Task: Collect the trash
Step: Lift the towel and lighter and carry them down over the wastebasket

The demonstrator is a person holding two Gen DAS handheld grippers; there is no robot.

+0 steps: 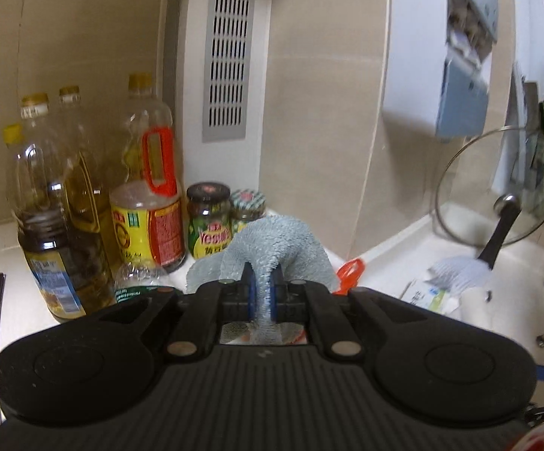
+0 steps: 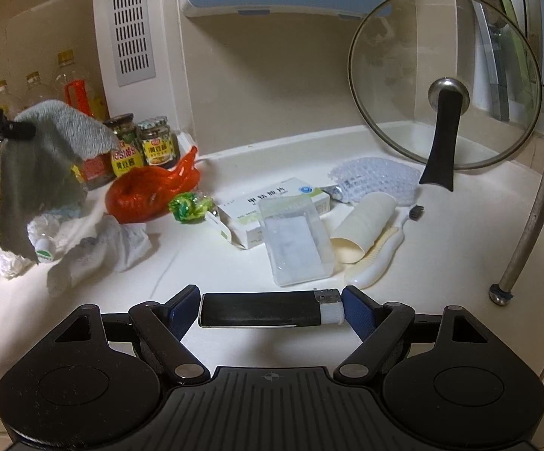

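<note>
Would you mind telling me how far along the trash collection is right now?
Nothing shows as collected yet. In hand: the left gripper is shut on a grey cloth, and the right gripper holds a black lighter endwise. Left on the counter: crumpled tissues, red net bag, medicine box, paper cup.

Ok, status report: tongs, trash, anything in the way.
Left tongs shut on grey cloth, lifted. Right tongs clamp black lighter end to end. Crumpled tissues, red net bag, medicine box on counter. Path clear.
</note>
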